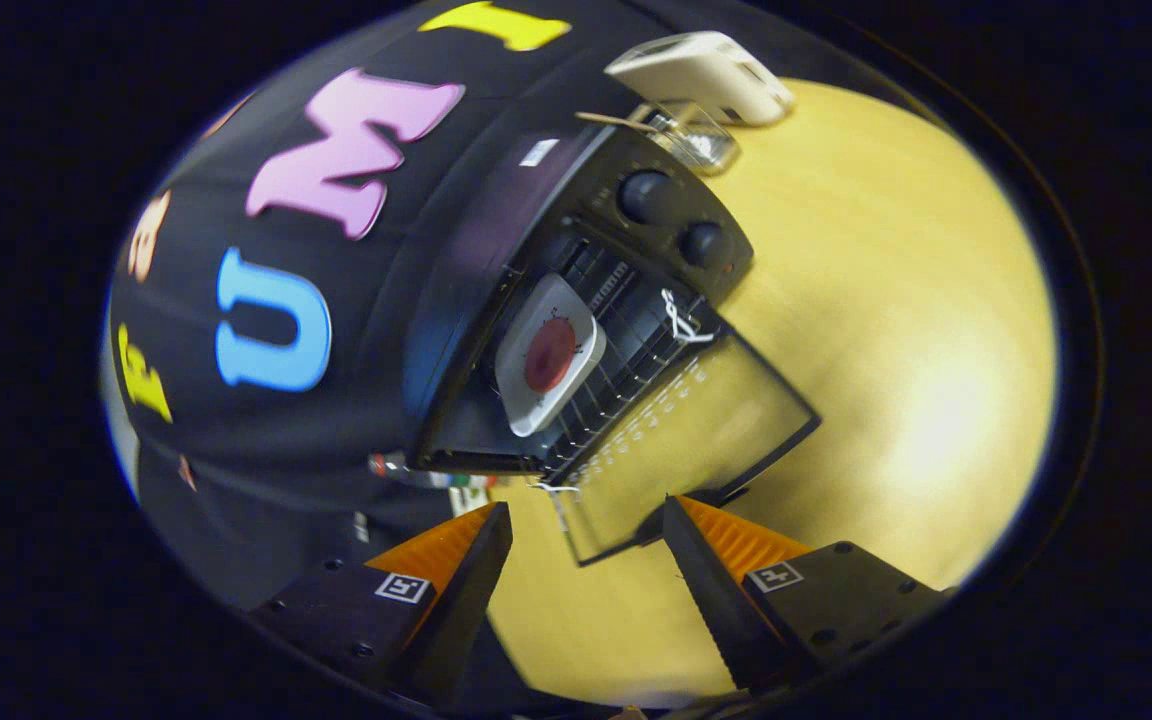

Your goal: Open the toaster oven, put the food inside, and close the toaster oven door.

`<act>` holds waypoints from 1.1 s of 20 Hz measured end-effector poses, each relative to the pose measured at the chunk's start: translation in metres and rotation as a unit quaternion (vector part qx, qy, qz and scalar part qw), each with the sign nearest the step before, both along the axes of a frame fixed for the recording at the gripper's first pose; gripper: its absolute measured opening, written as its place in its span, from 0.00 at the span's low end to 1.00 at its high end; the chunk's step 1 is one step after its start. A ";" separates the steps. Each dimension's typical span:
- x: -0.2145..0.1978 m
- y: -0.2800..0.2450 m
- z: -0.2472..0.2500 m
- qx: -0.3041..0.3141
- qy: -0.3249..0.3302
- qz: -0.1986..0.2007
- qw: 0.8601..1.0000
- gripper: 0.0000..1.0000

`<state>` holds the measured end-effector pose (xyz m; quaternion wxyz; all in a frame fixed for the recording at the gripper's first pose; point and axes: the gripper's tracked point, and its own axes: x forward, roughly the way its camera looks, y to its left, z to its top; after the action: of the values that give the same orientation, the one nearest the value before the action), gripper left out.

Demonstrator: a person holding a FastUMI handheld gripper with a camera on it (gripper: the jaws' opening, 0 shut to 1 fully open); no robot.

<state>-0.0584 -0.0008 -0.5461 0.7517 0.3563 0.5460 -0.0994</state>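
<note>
Our gripper stands wide, holding nothing, over the wooden table. Just ahead of the fingers lies the free edge of the dropped glass door — it juts between the two tips, its long edge running across our line of approach. Beyond it the toaster oven gapes, and the white plate with the dark red food sits on the rack inside. As we judge it, closing means getting under that edge and swinging it up — away from us.
</note>
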 end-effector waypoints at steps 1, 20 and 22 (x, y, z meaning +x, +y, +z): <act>-0.012 -0.006 -0.005 -0.039 -0.002 0.048 0.998 0.99; -0.063 0.016 -0.106 -0.287 0.024 0.316 0.904 1.00; -0.060 0.016 -0.109 -0.301 0.026 0.327 0.895 1.00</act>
<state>-0.1181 0.0154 -0.6548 0.7988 -0.0885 0.5948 -0.0171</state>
